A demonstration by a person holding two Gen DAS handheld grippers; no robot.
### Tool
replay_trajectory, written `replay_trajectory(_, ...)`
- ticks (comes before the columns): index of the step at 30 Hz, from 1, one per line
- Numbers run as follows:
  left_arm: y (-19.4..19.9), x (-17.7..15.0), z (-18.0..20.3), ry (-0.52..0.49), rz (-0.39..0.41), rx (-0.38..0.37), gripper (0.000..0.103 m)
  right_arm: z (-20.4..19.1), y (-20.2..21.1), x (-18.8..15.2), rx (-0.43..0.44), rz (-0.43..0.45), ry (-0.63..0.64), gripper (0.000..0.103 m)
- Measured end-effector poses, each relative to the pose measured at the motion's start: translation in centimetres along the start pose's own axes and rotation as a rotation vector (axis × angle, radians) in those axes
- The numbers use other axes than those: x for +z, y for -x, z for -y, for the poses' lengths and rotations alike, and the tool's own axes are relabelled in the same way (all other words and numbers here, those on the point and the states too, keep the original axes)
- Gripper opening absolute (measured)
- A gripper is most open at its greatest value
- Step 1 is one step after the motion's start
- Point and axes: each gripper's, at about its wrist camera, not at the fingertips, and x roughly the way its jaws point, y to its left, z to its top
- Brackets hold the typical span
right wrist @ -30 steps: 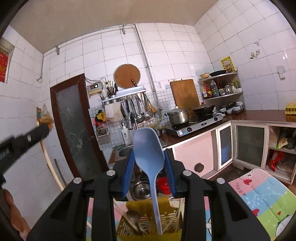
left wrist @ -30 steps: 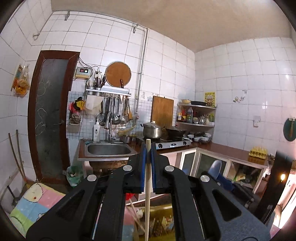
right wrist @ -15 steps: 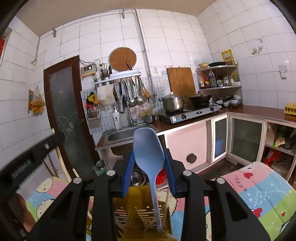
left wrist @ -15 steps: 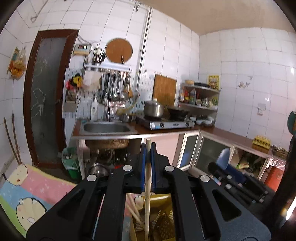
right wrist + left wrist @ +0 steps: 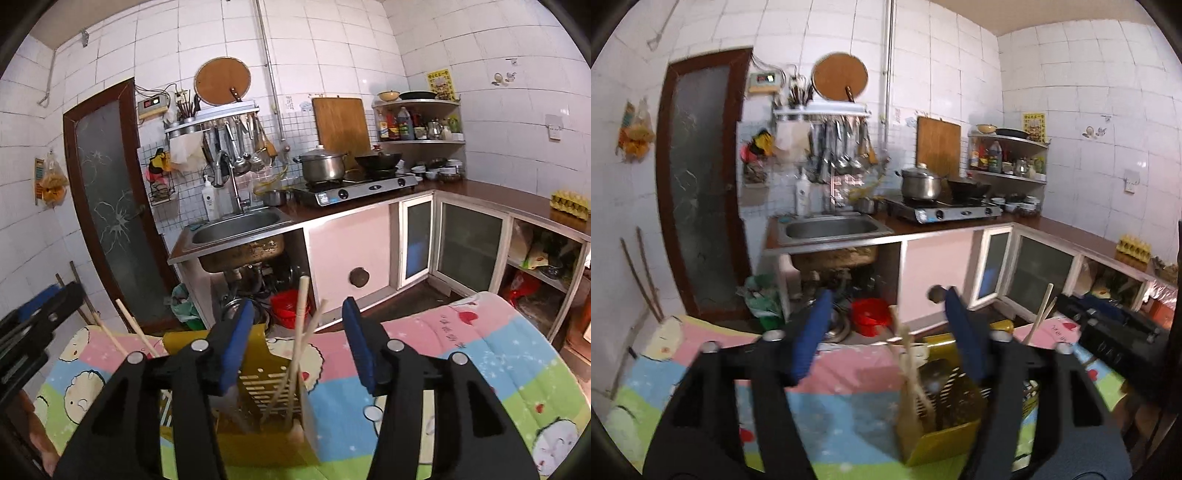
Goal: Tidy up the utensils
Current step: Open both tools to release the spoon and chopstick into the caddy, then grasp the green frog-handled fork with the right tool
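No wording can be made out with certainty. A yellow poster [image 5: 440,84] on the tiled wall at two o'clock carries characters too small to make out (likewise the bottle labels [image 5: 393,127] beneath), and the wall meter [image 5: 152,103] at ten o'clock shows blurred red digits.

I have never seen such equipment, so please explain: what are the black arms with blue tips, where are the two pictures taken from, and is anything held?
There is no robot here. A person holds one two-finger gripper in each hand, and a wide-angle camera on each looks forward along its fingers. One picture comes from the left gripper, the other from the right gripper. Below them a yellow slotted utensil holder stands on a cartoon-print mat in a tiled kitchen. Wooden chopsticks stand in the holder. Both grippers have just been opening and hold nothing. The blue spoon, gripped before, cannot be made out now.
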Motion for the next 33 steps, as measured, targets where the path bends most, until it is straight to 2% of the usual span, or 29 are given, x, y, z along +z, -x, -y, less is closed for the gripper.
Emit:
replay_trajectory(1,0.9,-0.1,-0.3,-0.017,0.003,0.009,0.077,0.1,0.7,0.1,-0.003,-0.003,-0.002,0.055)
replay_trajectory(4,3.0,-0.3,-1.2,-0.042,-0.001,0.039,0.089,0.2,2.7,-0.5,-0.007,-0.018,0.006,0.057)
replay_trajectory(8,5.4,-2.0,-3.4,-0.010,-0.045,0.049,0.098,0.3,5.0,-2.9,0.000,-0.055,0.021,0.063)
replay_trajectory(11,6.1,-3.9,-4.7,0.024,-0.114,0.031,0.098,0.4,6.2,-5.3,0.008,-0.095,0.020,0.063)
replay_trajectory(18,6.8,-10.0,-5.6,-0.008,-0.211,0.067,0.098,0.7,7.3,-10.8,0.005,-0.196,0.019,0.072)
replay_trajectory(24,6.2,-16.1,-6.2,-0.016,-0.336,0.083,0.098,0.0,7.3,-15.0,0.007,-0.283,0.050,0.073)
replay_trajectory(29,6.1,-19.1,-7.0,-0.013,-0.397,0.097,0.098,-1.1,7.3,-17.7,0.015,-0.354,0.091,0.074)
replay_trajectory(33,5.7,-20.1,-7.9,0.000,-0.422,0.114,0.098,-1.7,7.3,-19.3,0.021,-0.384,0.109,0.074)
